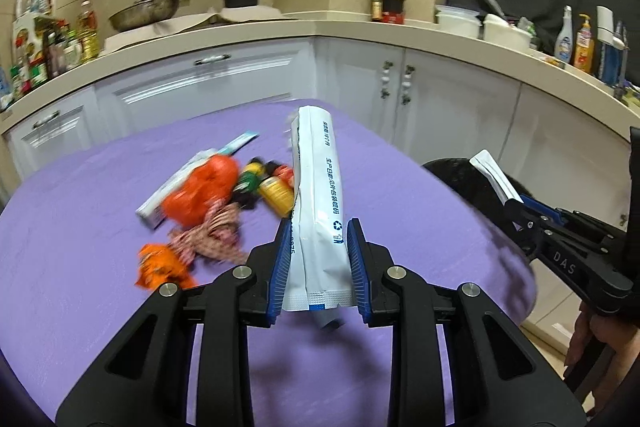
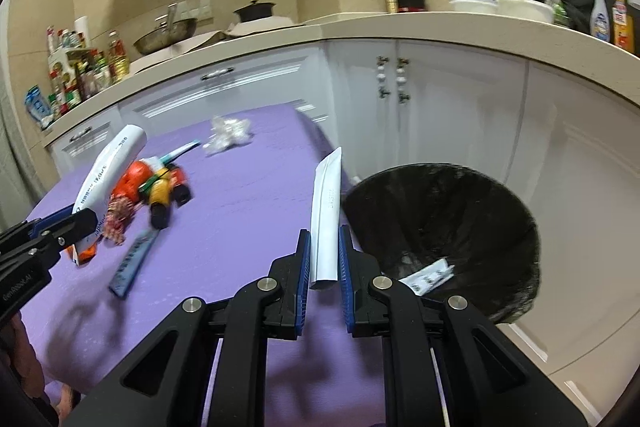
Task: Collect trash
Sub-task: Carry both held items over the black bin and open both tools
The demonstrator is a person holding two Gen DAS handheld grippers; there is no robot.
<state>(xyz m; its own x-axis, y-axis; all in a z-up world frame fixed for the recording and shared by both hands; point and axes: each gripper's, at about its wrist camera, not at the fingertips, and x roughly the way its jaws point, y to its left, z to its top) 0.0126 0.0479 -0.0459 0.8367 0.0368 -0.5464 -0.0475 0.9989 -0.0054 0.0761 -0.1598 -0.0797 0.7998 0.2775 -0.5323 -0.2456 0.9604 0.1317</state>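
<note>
Motion-blurred trash pile (image 1: 212, 203); bin (image 2: 460, 227) btm cut off.

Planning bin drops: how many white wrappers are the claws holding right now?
2: a printed white sachet in the left claw, a slim white wrapper in the right claw.

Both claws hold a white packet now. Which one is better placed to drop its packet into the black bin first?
Probably the right claw. Its narrow white packet is right beside the black bin, whereas the left claw holds its larger packet over the purple table, farther from the bin.
</note>
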